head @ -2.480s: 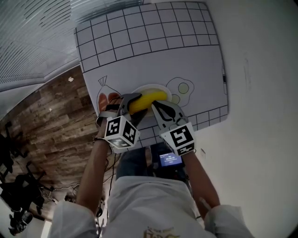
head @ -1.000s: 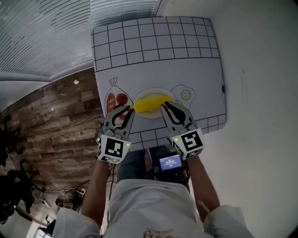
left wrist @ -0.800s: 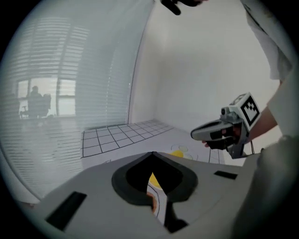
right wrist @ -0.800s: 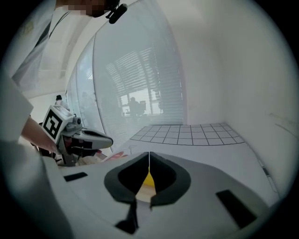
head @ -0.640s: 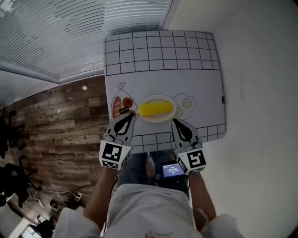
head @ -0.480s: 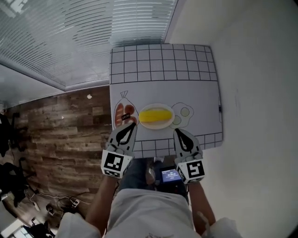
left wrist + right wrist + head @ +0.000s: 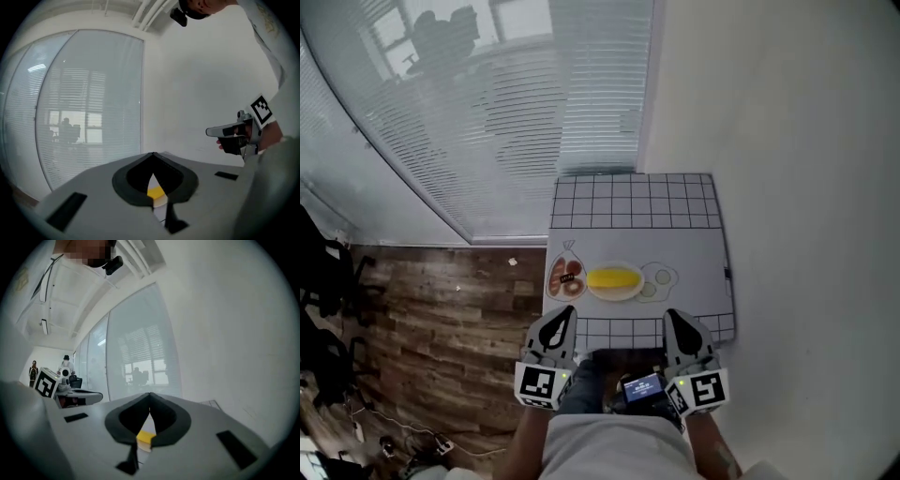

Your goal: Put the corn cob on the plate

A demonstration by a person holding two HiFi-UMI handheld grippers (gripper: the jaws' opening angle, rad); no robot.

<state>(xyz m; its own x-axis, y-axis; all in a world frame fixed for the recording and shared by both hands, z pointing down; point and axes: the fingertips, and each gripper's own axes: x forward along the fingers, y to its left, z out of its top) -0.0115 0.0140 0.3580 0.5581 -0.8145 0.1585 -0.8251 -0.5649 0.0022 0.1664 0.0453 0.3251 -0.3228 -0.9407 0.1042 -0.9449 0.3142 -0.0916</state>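
Yellow corn cob [image 7: 614, 278] lies on the plate [image 7: 615, 296], while left gripper [image 7: 568, 314] and right gripper [image 7: 671, 316] hover level, jaws together, empty.

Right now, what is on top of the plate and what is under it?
The corn cob lies on the plate. Under it is the printed mat; any print beneath is covered.

Yellow corn cob [image 7: 614, 278] on white plate [image 7: 617, 296]. Mat [image 7: 633, 234]: pale grey w/ thin black grid lines at far & near edges, plus drawings of red-brown sausages [image 7: 565, 279] & a pale fried egg [image 7: 659, 277]. Floor [image 7: 441, 319]: brown wood planks. Blinds [image 7: 534, 112]: grey-blue horiz. slats. Left gripper [image 7: 565, 312] & right gripper [image 7: 672, 315]: grey, blk-&-wht marker cubes.
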